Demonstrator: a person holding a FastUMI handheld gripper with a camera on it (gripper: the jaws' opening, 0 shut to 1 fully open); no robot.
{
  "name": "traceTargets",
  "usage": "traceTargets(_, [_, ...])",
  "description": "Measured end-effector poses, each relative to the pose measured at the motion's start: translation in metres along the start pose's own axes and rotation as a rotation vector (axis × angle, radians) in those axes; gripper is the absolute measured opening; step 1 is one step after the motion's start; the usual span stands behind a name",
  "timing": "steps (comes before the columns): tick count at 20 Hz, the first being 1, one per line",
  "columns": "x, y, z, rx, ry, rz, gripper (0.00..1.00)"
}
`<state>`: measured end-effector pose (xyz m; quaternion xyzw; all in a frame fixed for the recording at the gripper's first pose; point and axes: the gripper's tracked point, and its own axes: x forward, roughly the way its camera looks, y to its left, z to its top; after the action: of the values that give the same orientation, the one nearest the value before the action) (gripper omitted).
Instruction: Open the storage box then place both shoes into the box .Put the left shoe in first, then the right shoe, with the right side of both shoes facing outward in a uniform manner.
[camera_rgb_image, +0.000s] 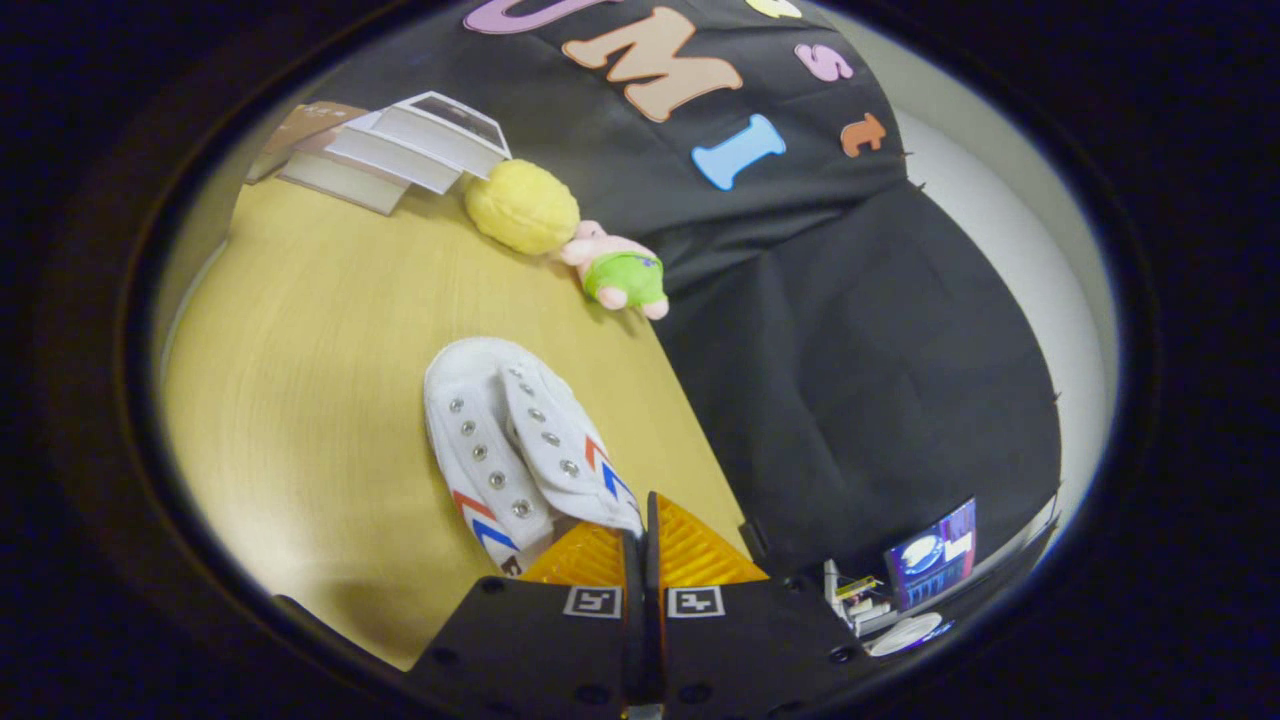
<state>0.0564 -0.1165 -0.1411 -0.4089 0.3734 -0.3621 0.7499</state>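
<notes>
My tongs (640, 535) are clamped tight with almost no gap between the two fingers, and they seem to pinch the heel collar of the white shoe (520, 450). I read that as a grip on thin fabric, though the contact itself is hidden behind the fingertips. The shoe hangs or lies just ahead of the fingers, toe pointing away over the tabletop (300, 400), eyelets up, coloured chevrons on both flanks near the heel. I cannot make out which foot it belongs to.

My worry is the hold: a thin pinch at the collar lets the shoe swing or slip out if I turn quickly, and a twist would spoil which side faces outward. The view is also tilted, so my sense of level is poor.

The storage box (400, 150) sits well beyond the shoe at the far end of the tabletop; whether it is properly open I cannot tell. A yellow plush toy (522, 207) and a pink one in green shorts (620, 272) lie near it against the black cloth wall, and could be clipped. The tabletop edge runs just beside the shoe, so there is little margin there; bare wood on the other side gives ample room.
</notes>
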Motion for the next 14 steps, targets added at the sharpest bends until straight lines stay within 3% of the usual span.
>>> traceTargets(4, [-0.013, -0.04, 0.026, -0.019, -0.047, -0.116, 0.03])
traceTargets(7, [-0.033, -0.061, 0.058, 0.015, -0.106, -0.142, 0.03])
traceTargets(14, [-0.124, -0.073, 0.14, 0.092, -0.265, -0.06, 0.03])
